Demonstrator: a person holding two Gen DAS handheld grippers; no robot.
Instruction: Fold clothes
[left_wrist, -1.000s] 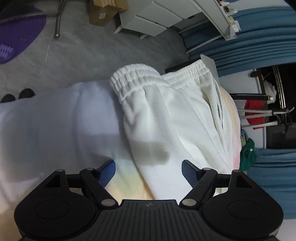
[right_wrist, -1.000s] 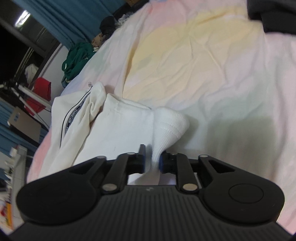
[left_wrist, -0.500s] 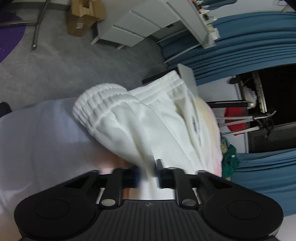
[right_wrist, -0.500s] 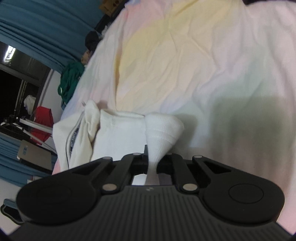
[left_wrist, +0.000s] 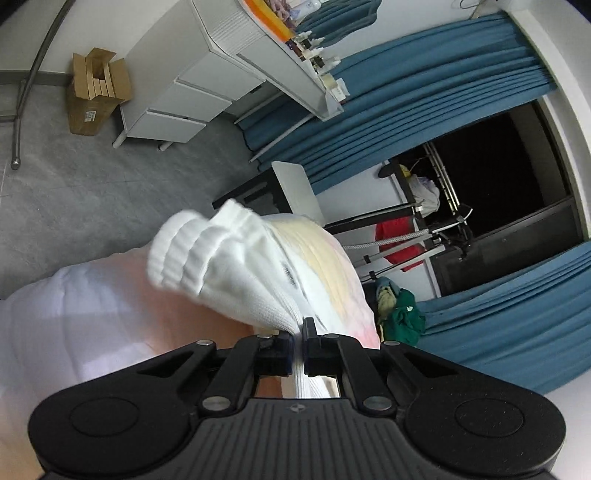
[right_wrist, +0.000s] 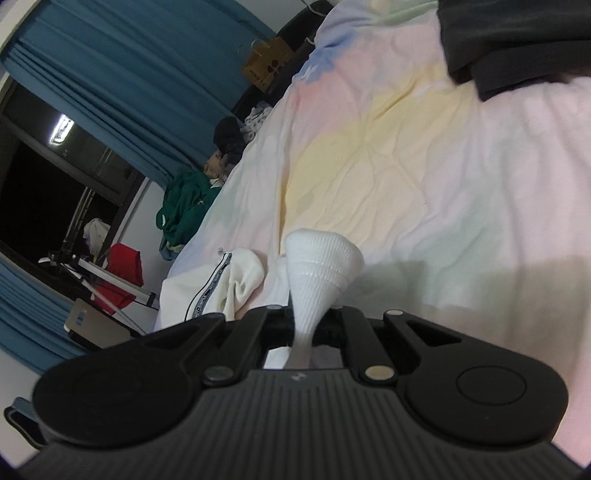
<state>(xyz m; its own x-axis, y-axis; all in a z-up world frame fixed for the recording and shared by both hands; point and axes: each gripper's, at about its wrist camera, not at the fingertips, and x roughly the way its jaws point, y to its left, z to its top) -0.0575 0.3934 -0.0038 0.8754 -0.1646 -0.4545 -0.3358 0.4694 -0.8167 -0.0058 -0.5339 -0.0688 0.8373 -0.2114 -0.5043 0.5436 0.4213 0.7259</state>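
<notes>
White knit trousers (left_wrist: 236, 273) with an elastic waistband and a dark side stripe hang bunched above the pastel bedspread (left_wrist: 92, 317). My left gripper (left_wrist: 298, 338) is shut on a pinch of their fabric near the waistband, which rises in front of the camera. In the right wrist view, my right gripper (right_wrist: 303, 321) is shut on a ribbed cuff (right_wrist: 321, 262) that flares up like a cone. The rest of the trousers (right_wrist: 218, 288) lie crumpled to the left on the bedspread (right_wrist: 443, 206).
A dark garment (right_wrist: 517, 40) lies on the bed at the upper right. Green clothes (right_wrist: 184, 206) are heaped at the bed's far edge. Beyond the bed are a white drawer unit (left_wrist: 192, 88), a cardboard box (left_wrist: 96, 92), blue curtains (left_wrist: 424, 103) and a drying rack (left_wrist: 406, 236).
The left gripper closed on the trousers near the waistband and lifted them off the bed. The right gripper pinched the cuff tight and raised it; both views now tilt up toward the room.
</notes>
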